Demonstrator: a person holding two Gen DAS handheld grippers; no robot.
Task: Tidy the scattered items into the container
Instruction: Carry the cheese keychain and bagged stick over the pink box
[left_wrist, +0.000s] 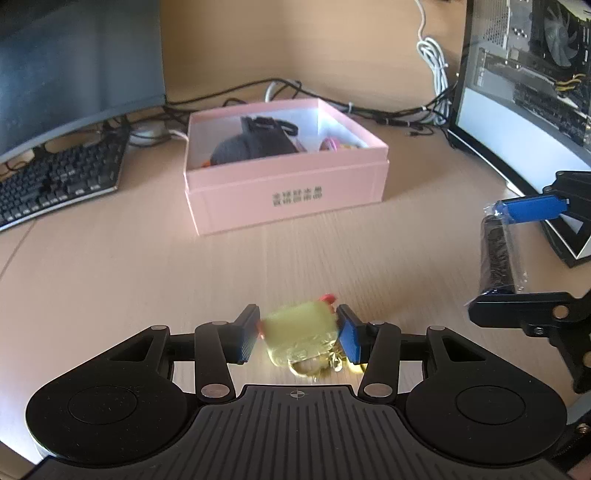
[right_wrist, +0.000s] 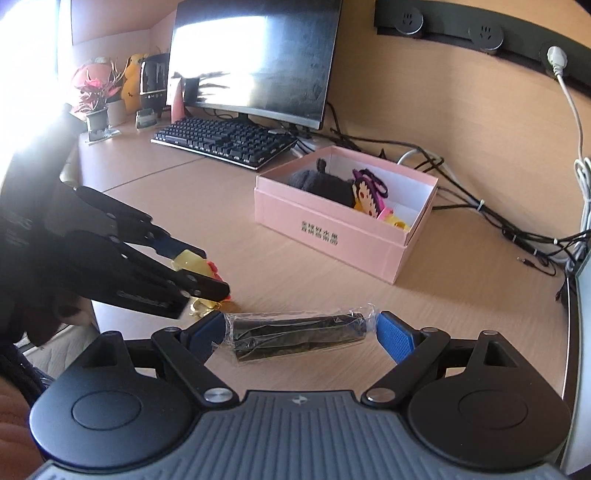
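My left gripper (left_wrist: 297, 322) is shut on a yellowish translucent charm (left_wrist: 295, 326) with red bits and a gold ring hanging under it, held just above the wooden desk. The right wrist view shows this gripper (right_wrist: 201, 267) and the charm (right_wrist: 190, 263) at the left. My right gripper (right_wrist: 301, 325) is shut lengthwise on a black roll in clear wrap (right_wrist: 295, 336); the same roll (left_wrist: 496, 254) appears at the right edge of the left wrist view. Ahead stands an open pink box (left_wrist: 288, 184) (right_wrist: 325, 229) holding a black pouch (right_wrist: 321, 184) and a pink-and-yellow bead figure (right_wrist: 369, 195).
A black keyboard (right_wrist: 225, 142) and a monitor (right_wrist: 255, 55) stand left of the box. An open computer case (left_wrist: 535, 92) stands at the right. Black and white cables (left_wrist: 369, 110) run behind the box. Potted plants (right_wrist: 96, 92) sit at the far left.
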